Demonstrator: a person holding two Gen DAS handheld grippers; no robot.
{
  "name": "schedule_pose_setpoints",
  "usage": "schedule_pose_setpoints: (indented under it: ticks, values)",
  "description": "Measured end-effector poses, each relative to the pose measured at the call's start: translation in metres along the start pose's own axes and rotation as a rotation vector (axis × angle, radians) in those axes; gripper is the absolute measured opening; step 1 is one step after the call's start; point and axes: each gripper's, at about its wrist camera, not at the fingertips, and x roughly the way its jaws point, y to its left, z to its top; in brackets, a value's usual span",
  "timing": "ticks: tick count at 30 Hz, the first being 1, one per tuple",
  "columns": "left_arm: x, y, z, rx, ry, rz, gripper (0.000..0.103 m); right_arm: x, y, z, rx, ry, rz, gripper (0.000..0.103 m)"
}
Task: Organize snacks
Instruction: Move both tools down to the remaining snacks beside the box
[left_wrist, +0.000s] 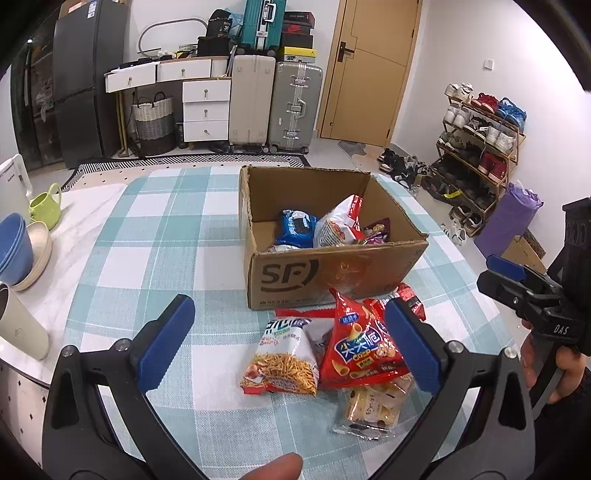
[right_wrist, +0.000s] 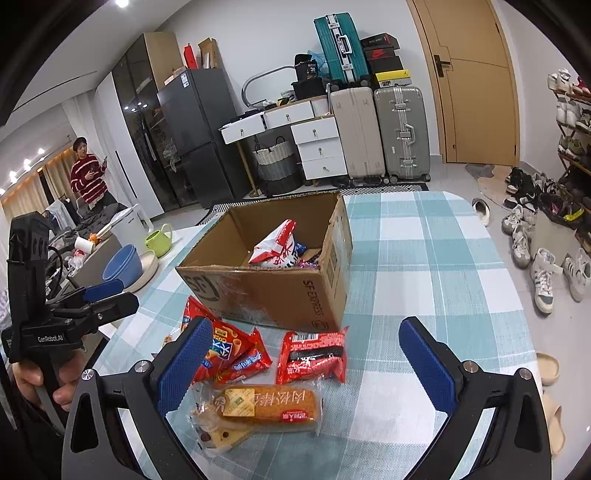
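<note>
My left gripper (left_wrist: 291, 343) is open just above the checked cloth, its blue pads either side of a loose pile: a white noodle-snack bag (left_wrist: 284, 358), a red crisp bag (left_wrist: 358, 347) and a clear biscuit packet (left_wrist: 373, 406). Behind them stands an open cardboard box (left_wrist: 288, 277) holding a blue cookie pack (left_wrist: 295, 225), a white-and-red bag (left_wrist: 340, 221) and a purple pack (left_wrist: 376, 229). My right gripper (right_wrist: 306, 369) is open and empty over a red packet (right_wrist: 314, 356) and an orange cake pack (right_wrist: 269, 402). The red crisp bag (right_wrist: 225, 350) lies partly behind its left pad.
On the table's left side stand stacked bowls (left_wrist: 18, 247), a green mug (left_wrist: 46, 206), a white kettle (left_wrist: 13, 184) and a cream tumbler (left_wrist: 18, 325). The table's right edge drops to a floor with shoes (right_wrist: 543, 273). A person (right_wrist: 88, 173) stands far back left.
</note>
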Motion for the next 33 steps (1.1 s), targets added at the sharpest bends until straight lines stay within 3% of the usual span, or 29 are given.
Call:
schedule_pose_setpoints:
  ticks: [17,25,33]
  values:
    - [0.004,0.002,-0.025,-0.028,0.045,-0.017,0.102,0.01,-0.005,-0.029,0.039,0.062,-0.006,0.102]
    - [0.011,0.0,-0.04,-0.051,0.086,-0.031,0.102,0.031,-0.004,-0.053,0.047,0.174,0.012,0.102]
    - [0.019,-0.005,-0.053,-0.055,0.117,-0.06,0.102,0.051,0.017,-0.072,0.004,0.252,0.095,0.102]
